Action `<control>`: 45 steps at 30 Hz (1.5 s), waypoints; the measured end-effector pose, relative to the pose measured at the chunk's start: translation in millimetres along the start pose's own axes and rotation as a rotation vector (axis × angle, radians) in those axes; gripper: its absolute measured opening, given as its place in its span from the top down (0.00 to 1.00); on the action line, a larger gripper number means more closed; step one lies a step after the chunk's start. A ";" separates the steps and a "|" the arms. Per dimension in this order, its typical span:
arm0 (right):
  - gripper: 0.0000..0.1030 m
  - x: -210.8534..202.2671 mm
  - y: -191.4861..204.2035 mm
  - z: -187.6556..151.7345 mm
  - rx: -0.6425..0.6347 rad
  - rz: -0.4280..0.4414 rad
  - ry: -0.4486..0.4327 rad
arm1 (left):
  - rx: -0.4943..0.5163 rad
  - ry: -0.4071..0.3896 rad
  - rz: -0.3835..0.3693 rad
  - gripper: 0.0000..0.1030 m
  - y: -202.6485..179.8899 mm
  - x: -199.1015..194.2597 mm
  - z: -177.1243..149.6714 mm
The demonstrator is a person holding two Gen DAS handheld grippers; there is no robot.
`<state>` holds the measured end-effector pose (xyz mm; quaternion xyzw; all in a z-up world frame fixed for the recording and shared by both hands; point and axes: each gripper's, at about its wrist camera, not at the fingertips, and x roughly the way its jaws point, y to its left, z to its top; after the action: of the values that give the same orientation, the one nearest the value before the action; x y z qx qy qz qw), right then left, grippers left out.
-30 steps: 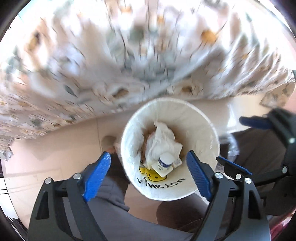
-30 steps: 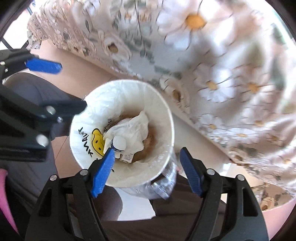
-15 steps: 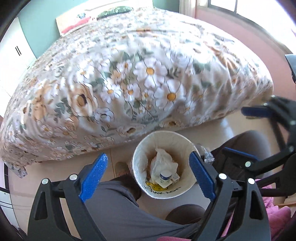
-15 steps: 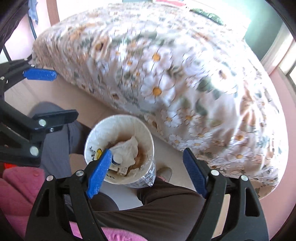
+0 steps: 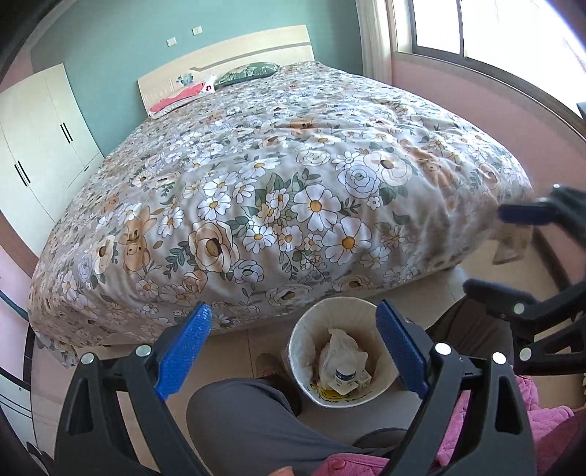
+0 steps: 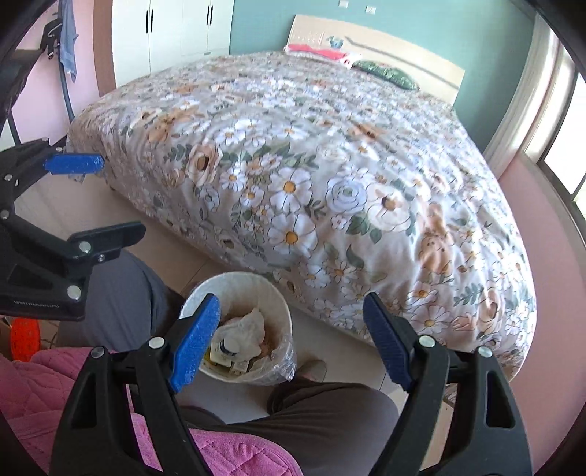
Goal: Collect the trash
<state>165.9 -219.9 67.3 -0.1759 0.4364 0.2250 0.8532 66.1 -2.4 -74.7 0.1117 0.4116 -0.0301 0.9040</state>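
A white trash bin [image 5: 302, 346] with a clear liner stands on the floor by the foot of the bed. Inside lie a crumpled white tissue [image 5: 342, 348] and a small white bottle [image 5: 344, 377] with a blue label. My left gripper [image 5: 293, 313] hangs well above the bin, open wide and empty. In the right wrist view the bin [image 6: 256, 280] sits below my right gripper [image 6: 291, 304], whose jaws are opening with nothing between them. The tissue [image 6: 251, 322] and bottle [image 6: 227, 346] show there too.
A large bed with a floral duvet [image 5: 293, 190] fills the space beyond the bin. The person's legs in grey trousers [image 5: 249, 417] and a pink garment [image 6: 47, 388] lie close below. A white wardrobe [image 5: 33, 139] stands far left, a window [image 5: 494, 29] right.
Both grippers rose away from the bin and tilted up, so the bin shrank and the whole bed came into view. The right jaws widened.
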 end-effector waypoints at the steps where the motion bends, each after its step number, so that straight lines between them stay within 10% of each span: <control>1: 0.21 -6.8 -0.7 0.0 0.015 -0.003 -0.020 | -0.001 -0.009 0.001 0.10 -0.5 -3.7 0.3; 22: 0.20 -65.1 10.1 -21.9 0.160 -0.068 -0.184 | 0.020 -0.092 0.043 0.10 -15.6 -47.4 -6.5; 45: 0.20 -64.6 14.3 -23.4 0.160 -0.067 -0.171 | 0.003 -0.072 0.039 0.10 -12.2 -44.0 -9.5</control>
<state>109.2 -234.3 106.0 -0.1021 0.3727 0.1751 0.9055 28.3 -13.8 -49.8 0.1201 0.3763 -0.0171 0.9185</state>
